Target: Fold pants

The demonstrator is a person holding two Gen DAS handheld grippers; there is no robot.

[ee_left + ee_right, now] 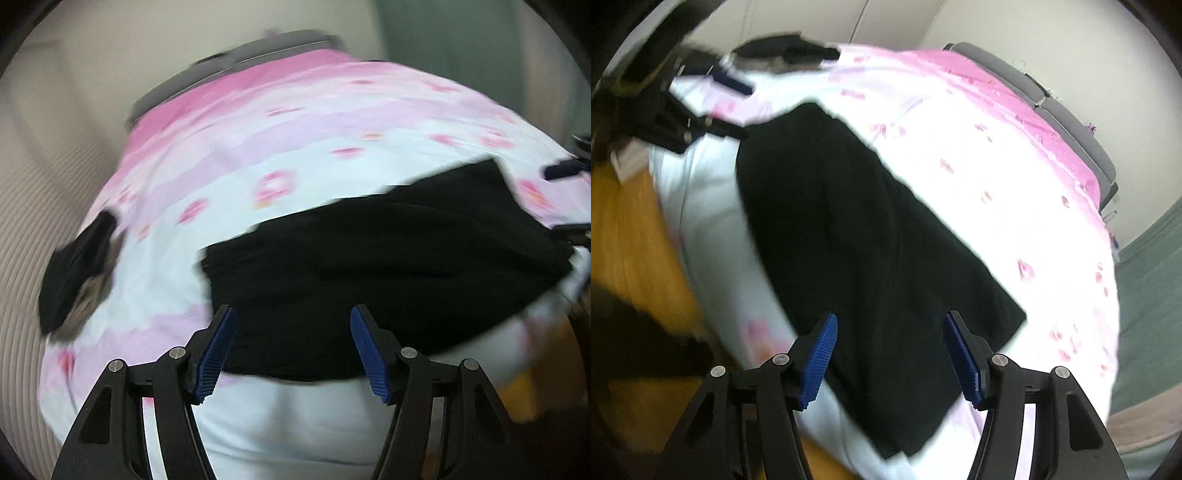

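1. While the left wrist view is smeared by blur, the left tongs (291,347) stand clearly released, their ribbed blue pads (218,354) spread wide apart with nothing between them.
2. Just ahead of those tongs, and partly between the pad tips, lie the folded black fabric pants (388,266), spread flat on the bed under a white and pink flower-print bedsheet (295,133).
3. Far off to the left of the left tongs, a second small dark bundle of cloth (74,273) sits near the bed's edge; its details are too blurred to tell.
4. At the right rim of this view a piece of the right tongs (565,170) shows, beyond the pants' far right corner.
5. Beyond the sheet runs a grey padded headboard (236,62).
6. Seen from the right wrist, the right tongs (890,354) are likewise released, blue pads (820,362) wide apart and gripping nothing.
7. The pants (857,236) stretch away from these tongs as a long dark panel, its near end under and between the pad tips.
8. The left tongs (713,107) appear past the pants' far end, up to the left.
9. Orange-brown wooden floor (628,236) lies left of the right tongs, beside the bed.
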